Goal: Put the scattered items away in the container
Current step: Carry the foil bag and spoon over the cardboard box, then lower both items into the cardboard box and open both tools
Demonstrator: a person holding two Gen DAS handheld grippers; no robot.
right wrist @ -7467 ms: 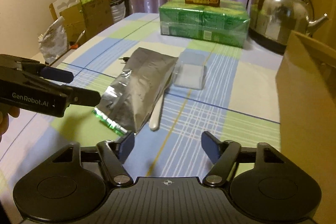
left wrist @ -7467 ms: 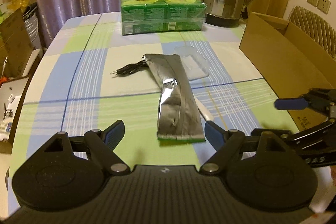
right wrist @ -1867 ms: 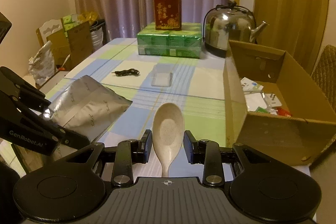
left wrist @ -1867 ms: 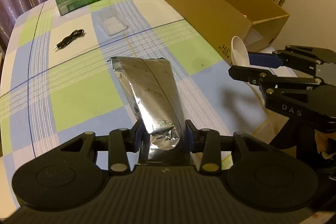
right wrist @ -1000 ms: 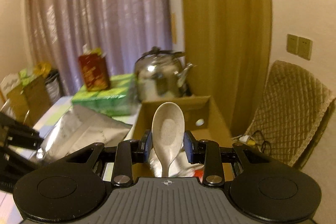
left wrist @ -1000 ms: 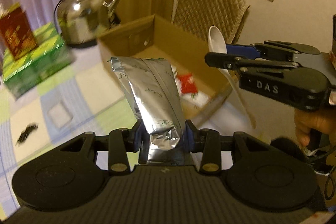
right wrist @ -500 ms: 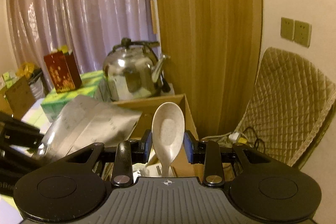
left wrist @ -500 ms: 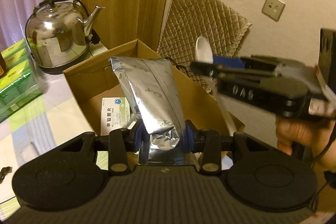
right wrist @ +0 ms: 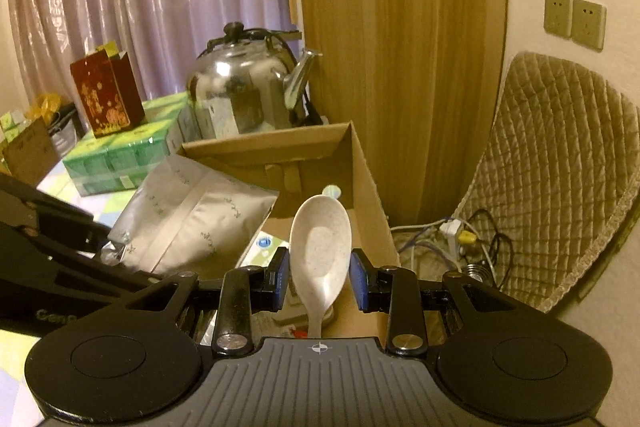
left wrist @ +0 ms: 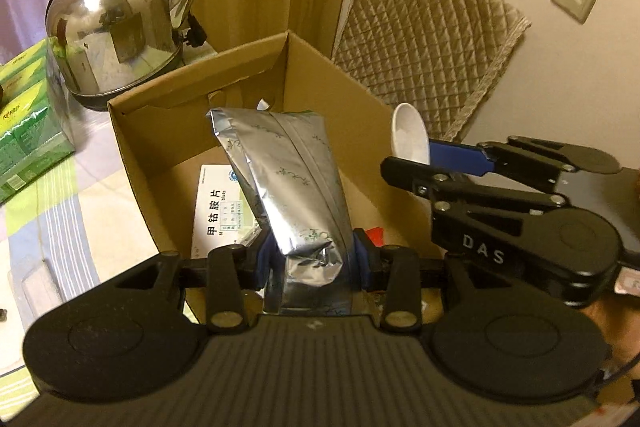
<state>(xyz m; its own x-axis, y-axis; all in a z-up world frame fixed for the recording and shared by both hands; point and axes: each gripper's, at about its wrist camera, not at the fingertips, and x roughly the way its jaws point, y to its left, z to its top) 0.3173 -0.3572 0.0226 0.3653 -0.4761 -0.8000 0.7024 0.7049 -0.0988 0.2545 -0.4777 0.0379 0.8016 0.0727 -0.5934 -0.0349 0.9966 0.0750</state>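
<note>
My left gripper (left wrist: 312, 259) is shut on a silver foil pouch (left wrist: 286, 179) and holds it upright over the open cardboard box (left wrist: 132, 143). The pouch also shows in the right wrist view (right wrist: 188, 223). My right gripper (right wrist: 320, 279) is shut on a white spoon (right wrist: 320, 251), bowl pointing forward, above the box's near right corner (right wrist: 360, 163). In the left wrist view the right gripper (left wrist: 448, 167) and the spoon (left wrist: 410, 139) hang over the box's right wall. A white medicine carton (left wrist: 220, 211) lies on the box floor.
A steel kettle (left wrist: 116, 39) stands behind the box, with green cartons (left wrist: 24, 131) to its left and a red tea box (right wrist: 106, 95) on them. A quilted chair back (left wrist: 424, 47) stands right of the box. Cables and a power strip (right wrist: 452, 235) lie on the floor.
Both grippers have moved from the table over to the box, carrying the pouch and the spoon. Over the last half second the box has come closer beneath them.
</note>
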